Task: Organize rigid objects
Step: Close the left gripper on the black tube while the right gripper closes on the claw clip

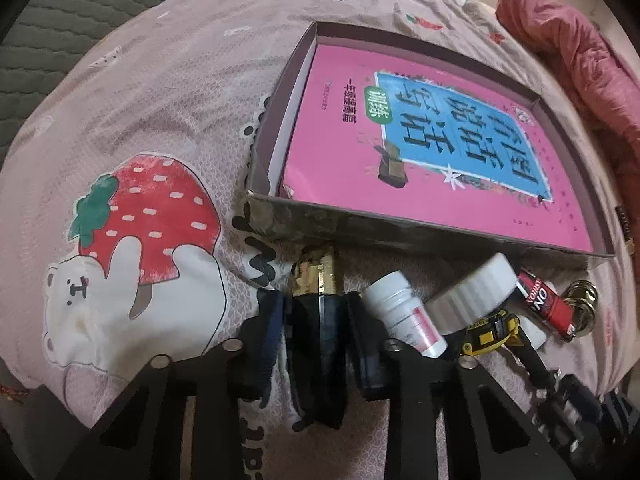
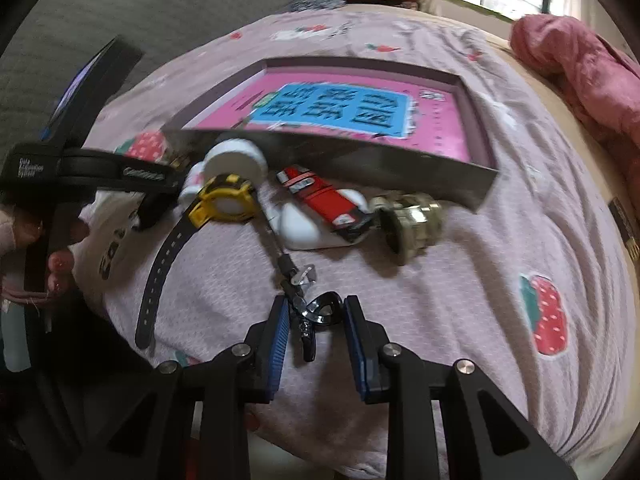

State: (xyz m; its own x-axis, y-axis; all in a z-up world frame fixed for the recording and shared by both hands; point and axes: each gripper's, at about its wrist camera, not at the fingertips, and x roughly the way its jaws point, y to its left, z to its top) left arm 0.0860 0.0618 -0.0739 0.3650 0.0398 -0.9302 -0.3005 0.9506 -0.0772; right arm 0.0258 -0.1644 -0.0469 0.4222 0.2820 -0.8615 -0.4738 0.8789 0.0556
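My left gripper [image 1: 314, 298] is shut on a black bottle with a gold cap [image 1: 318, 312] that lies on the bedspread just before the box's near wall. My right gripper [image 2: 316, 302] is shut on a small metal key clip [image 2: 320, 310] on a thin cord. Between the two lie a white pill bottle [image 1: 404, 312], a white round jar [image 1: 476, 292], a yellow watch [image 2: 224, 204] with a black strap, a red lighter [image 2: 324, 200] and a brass fitting [image 2: 416, 220]. Behind them an open shallow box [image 1: 276, 140] holds a pink book [image 1: 400, 140].
Everything rests on a pink bedspread [image 1: 152, 112] printed with strawberries and bears. A red padded blanket [image 1: 580, 60] is bunched at the far right. The hand [image 2: 60, 260] holding the left gripper shows at the left edge of the right wrist view.
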